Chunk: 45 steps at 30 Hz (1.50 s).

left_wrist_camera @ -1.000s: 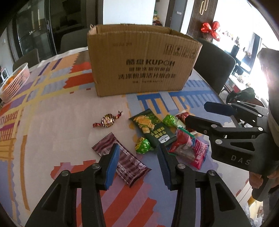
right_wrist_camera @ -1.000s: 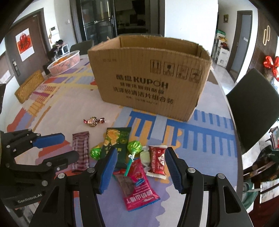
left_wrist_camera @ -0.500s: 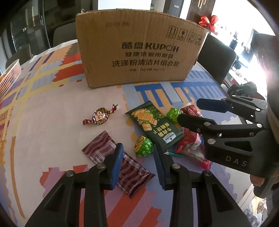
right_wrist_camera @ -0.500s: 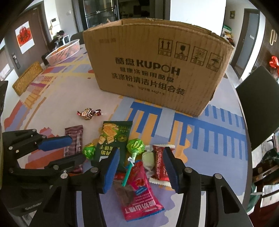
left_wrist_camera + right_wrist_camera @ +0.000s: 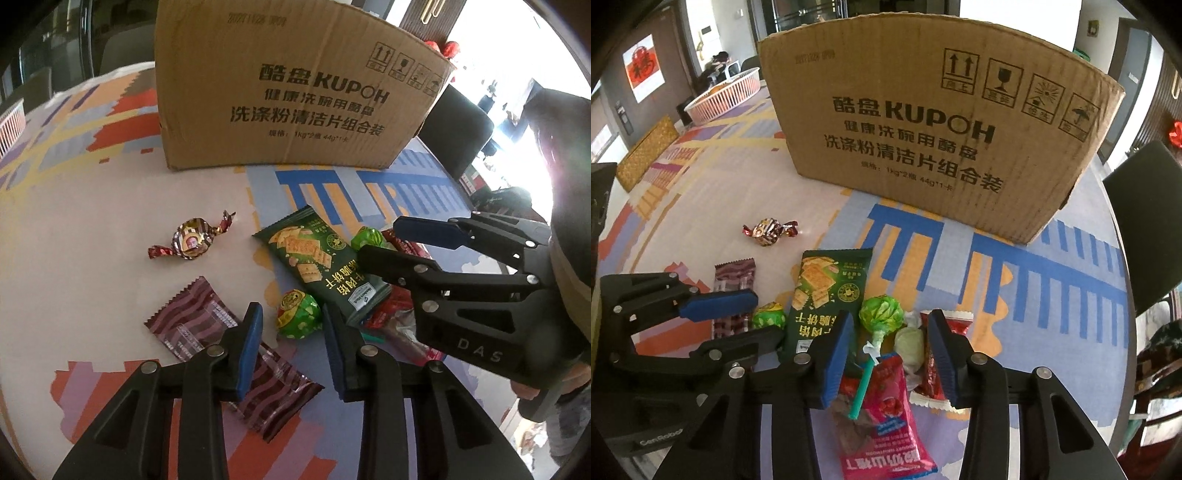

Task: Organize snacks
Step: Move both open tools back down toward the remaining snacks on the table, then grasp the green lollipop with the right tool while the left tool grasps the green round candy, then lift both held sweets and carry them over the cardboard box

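Snacks lie on the patterned table before a cardboard box [image 5: 295, 88] [image 5: 934, 122]. My left gripper [image 5: 293, 332] is open, its fingers on either side of a green round candy [image 5: 298, 319] [image 5: 769, 314]. My right gripper [image 5: 892, 347] is open around a green lollipop [image 5: 881, 314] with a teal stick and a pale wrapped candy [image 5: 909, 345]. A green cracker pack [image 5: 317, 258] [image 5: 827, 295], a maroon striped bar [image 5: 207, 325] [image 5: 733, 280], a pink packet [image 5: 886, 417], a red packet [image 5: 945, 325] and a gold twist candy [image 5: 192, 240] [image 5: 768, 230] lie around.
A white basket [image 5: 727, 94] stands at the table's far left. A woven mat [image 5: 646, 151] lies beside it. Dark chairs [image 5: 1145, 221] [image 5: 458, 129] stand at the table's right edge.
Both grippers have moved forward and down towards the snacks. The left fingers have narrowed around the green round candy; the right fingers now flank the lollipop and pale candy.
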### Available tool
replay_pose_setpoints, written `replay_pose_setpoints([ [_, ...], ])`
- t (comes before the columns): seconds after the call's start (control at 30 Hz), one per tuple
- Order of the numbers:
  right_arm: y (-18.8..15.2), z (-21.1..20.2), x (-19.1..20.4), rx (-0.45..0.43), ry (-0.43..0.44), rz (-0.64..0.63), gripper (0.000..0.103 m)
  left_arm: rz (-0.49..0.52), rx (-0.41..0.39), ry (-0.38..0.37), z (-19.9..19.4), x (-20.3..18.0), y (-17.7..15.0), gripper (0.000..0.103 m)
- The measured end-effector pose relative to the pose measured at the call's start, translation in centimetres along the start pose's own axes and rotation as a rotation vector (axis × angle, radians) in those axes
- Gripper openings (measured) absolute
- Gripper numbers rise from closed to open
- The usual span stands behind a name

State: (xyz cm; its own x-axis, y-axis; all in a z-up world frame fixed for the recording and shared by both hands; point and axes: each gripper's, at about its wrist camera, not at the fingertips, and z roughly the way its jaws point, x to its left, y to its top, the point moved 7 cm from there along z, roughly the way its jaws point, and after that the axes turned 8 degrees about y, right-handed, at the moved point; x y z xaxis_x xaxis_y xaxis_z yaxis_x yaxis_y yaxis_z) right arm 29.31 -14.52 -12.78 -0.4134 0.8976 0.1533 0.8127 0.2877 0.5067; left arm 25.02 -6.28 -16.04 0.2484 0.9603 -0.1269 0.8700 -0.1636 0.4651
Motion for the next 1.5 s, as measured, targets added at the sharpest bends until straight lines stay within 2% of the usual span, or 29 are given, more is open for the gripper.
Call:
replay_pose_setpoints([
  [0.2, 0.3, 0.6, 0.1, 0.012, 0.021, 0.012, 0.034, -0.019, 0.011, -0.034, 0.2, 0.0, 0.2, 0.028],
  [0.37, 0.4, 0.9, 0.0, 0.009, 0.026, 0.035, 0.027, -0.019, 0.010, -0.029, 0.2, -0.2, 0.2, 0.026],
  [0.7, 0.0, -0.3, 0.0, -0.012, 0.029, 0.053, 0.025, -0.010, -0.032, 0.035, -1.6, 0.1, 0.5, 0.026],
  [1.07, 0.4, -4.9, 0.6, -0.108, 0.016, 0.049, 0.025, 0.013, -0.128, 0.054, -5.8, -0.7, 1.2, 0.026],
  [1.5, 3.5, -10.4, 1.9, -0.257, 0.027, 0.040, 0.025, 0.017, -0.252, 0.067, -10.8, -1.3, 5.2, 0.026],
])
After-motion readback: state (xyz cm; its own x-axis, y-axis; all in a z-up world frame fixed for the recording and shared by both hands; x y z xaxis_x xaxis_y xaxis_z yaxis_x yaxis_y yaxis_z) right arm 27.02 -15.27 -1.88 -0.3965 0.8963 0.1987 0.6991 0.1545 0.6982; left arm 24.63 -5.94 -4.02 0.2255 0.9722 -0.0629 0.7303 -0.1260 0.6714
